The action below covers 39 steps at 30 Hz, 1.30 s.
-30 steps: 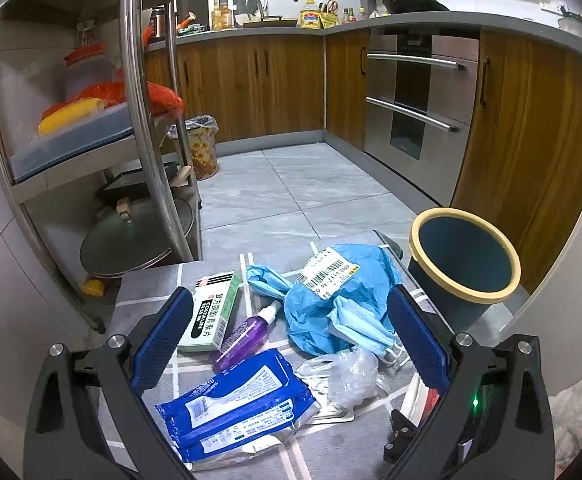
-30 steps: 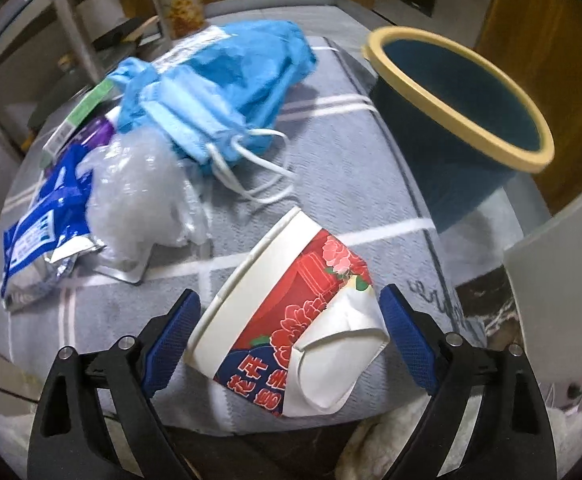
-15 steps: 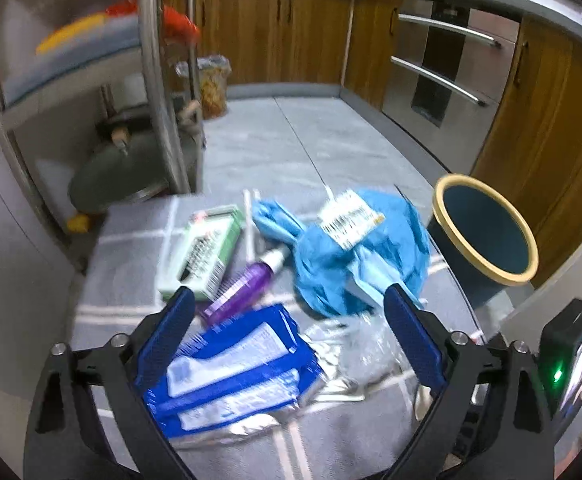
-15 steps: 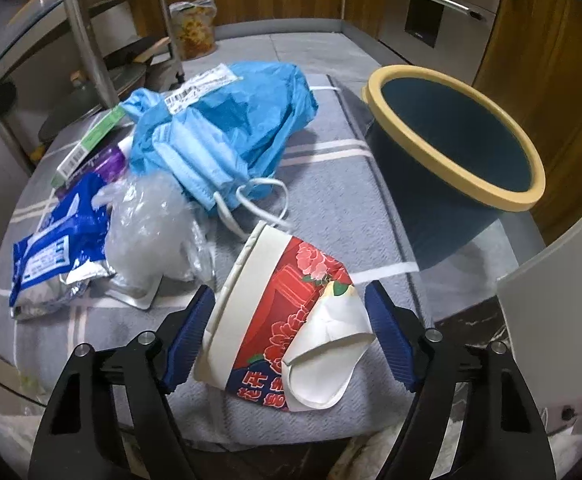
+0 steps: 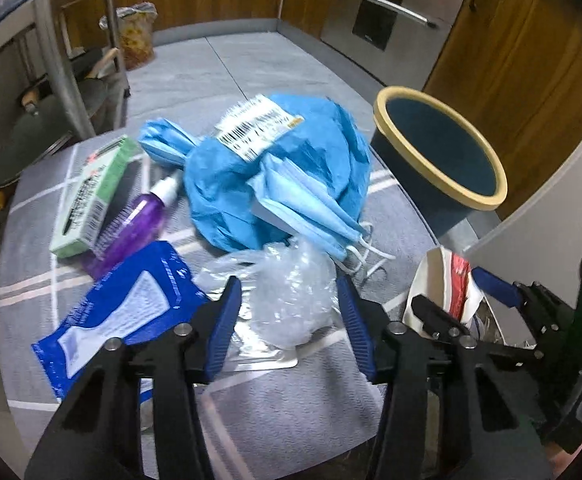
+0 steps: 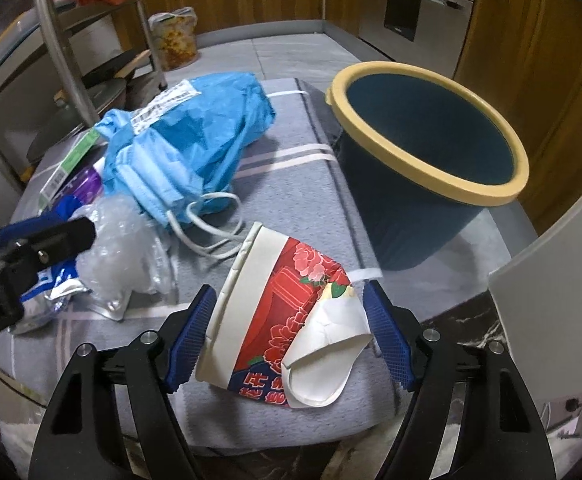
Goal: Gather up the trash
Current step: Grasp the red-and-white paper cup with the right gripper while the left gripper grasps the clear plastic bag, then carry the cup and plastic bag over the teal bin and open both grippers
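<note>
Right gripper [image 6: 287, 312] with blue pads around a crushed red floral paper cup [image 6: 287, 316], left pad touching its rim, blue bin with yellow rim [image 6: 431, 136] beyond, blue bag [image 6: 211, 120], face masks [image 6: 151, 184], crumpled clear plastic [image 6: 123, 240] on grey cloth [image 6: 299, 184], left gripper [image 6: 31, 240] at the left edge.

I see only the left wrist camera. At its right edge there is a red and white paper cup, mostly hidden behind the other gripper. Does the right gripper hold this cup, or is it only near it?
Observer: It holds it. The red and white paper cup sits between the jaws of the right gripper, which have just been closing. Both blue pads touch it, one at the rim and one at the base.
Operator: Thank you. Is the cup upright and intact?
Observer: No. It lies on its side on the grey striped cloth, and its white base is crushed inward.
</note>
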Tool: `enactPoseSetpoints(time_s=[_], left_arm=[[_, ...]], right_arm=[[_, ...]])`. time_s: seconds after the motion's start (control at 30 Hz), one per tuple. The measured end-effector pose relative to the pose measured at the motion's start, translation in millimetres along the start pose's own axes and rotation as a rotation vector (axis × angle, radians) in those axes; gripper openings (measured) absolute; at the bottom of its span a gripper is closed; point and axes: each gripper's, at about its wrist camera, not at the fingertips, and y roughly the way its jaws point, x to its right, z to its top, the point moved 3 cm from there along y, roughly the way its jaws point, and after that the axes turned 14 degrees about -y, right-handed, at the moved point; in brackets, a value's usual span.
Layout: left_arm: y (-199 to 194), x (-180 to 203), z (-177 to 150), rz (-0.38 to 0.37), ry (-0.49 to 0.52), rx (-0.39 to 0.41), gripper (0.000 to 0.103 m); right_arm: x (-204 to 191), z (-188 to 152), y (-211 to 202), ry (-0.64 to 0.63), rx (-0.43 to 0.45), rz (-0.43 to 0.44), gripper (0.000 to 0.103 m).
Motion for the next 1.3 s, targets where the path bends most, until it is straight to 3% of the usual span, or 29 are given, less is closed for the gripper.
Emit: enactPoseSetpoints(time_s=[0.1, 0.17, 0.27, 0.5, 0.87, 1.1, 1.3], left_arm=[[12.7, 4.2, -4.9, 0.02, 0.019, -0.044, 0.039], [16.8, 5.4, -7.0, 0.033, 0.03, -0.062, 0.024], [14.5, 9.0, -6.0, 0.04, 0.049, -0.051, 0.016], [-26.2, 10.2, 2.1, 0.06, 0.056, 0.036, 0.013], [-114.8, 13.4, 38.9, 0.012, 0.03, 0.286, 0.013], [-132.7, 22.7, 62.8, -0.043, 0.003, 0.358, 0.013], [-128.2, 62.9, 87.7, -0.066, 0.094, 0.387, 0.013]], right_arm=[[4.9, 0.7, 0.4, 0.013, 0.001, 0.003, 0.076], [9.1, 1.9, -0.4, 0.026, 0.003, 0.002, 0.076], [15.1, 3.8, -3.2, 0.054, 0.009, 0.006, 0.076], [26.1, 14.5, -22.9, 0.105, 0.065, 0.007, 0.076], [54.3, 53.9, -67.4, 0.211, 0.164, 0.04, 0.076], [109.7, 104.7, -109.8, 0.225, 0.265, -0.017, 0.076], [173.4, 128.4, -121.5, 0.245, 0.307, -0.108, 0.076]])
